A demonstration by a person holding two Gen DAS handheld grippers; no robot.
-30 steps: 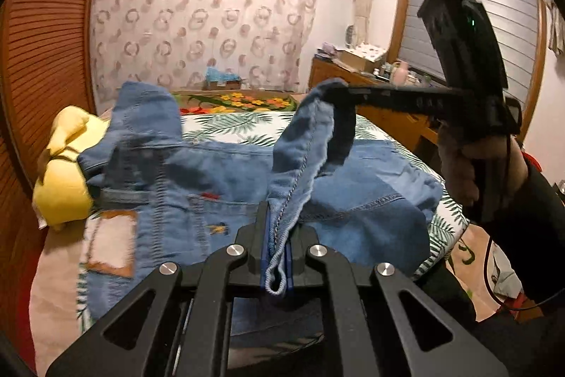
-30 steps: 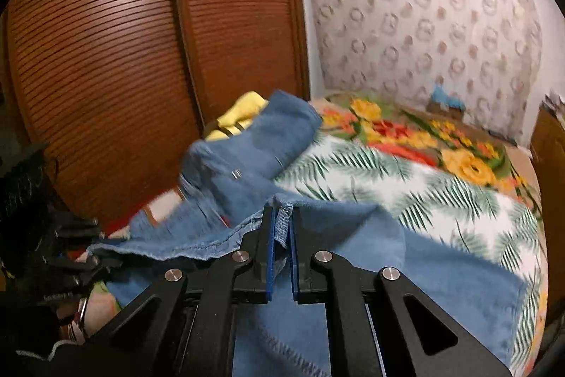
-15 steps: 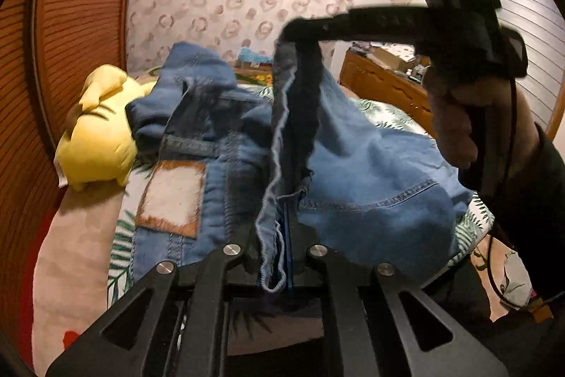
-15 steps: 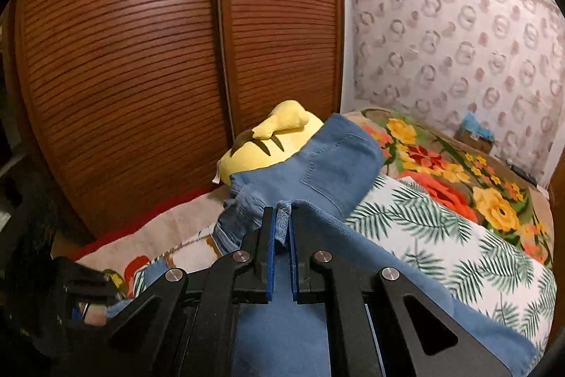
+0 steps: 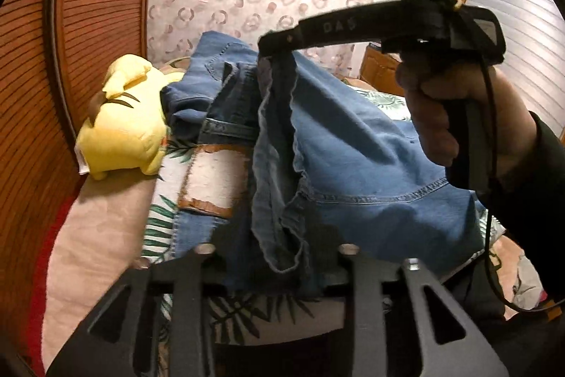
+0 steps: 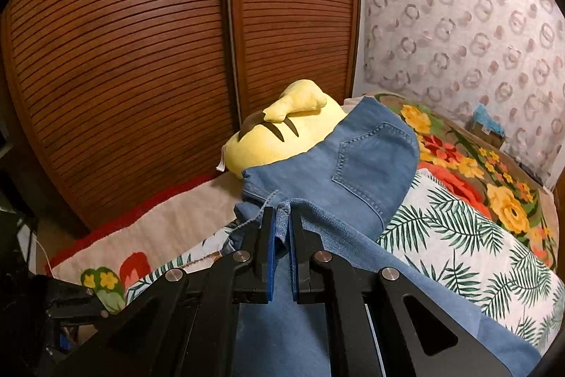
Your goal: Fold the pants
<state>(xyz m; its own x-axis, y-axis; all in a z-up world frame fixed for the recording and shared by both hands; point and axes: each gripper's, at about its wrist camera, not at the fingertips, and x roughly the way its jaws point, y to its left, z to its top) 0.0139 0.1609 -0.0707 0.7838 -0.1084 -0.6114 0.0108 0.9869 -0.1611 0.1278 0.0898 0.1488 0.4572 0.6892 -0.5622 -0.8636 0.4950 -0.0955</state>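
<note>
Currently the pants (image 5: 353,158), blue denim, lie across the bed (image 6: 469,235), their waist end resting against a yellow plush toy (image 6: 282,136) near the slatted wardrobe doors (image 6: 141,59). One leg end is being carried over toward the waist.

Left gripper (image 5: 275,257): its jaws have just been opening and now stand spread; the hem fold hangs loose between them, no pad pressing on it.

Right gripper (image 6: 280,235): pressed together, pinching the hem edge of the pants. In the left wrist view the same gripper holds that edge raised above the garment, a hand (image 5: 445,115) on its handle.

Assessment: the fold is partly made; the carried layer is still bunched and wrinkled, not flat.

Recommendation: draw the left gripper clear without snagging the hem. Lower the right gripper until the carried edge meets the waistband squarely, keeping slight tension so the layer settles smooth. Release only once the cloth rests on the lower layer.

Risk: uneven release on one side may skew the fold.
</note>
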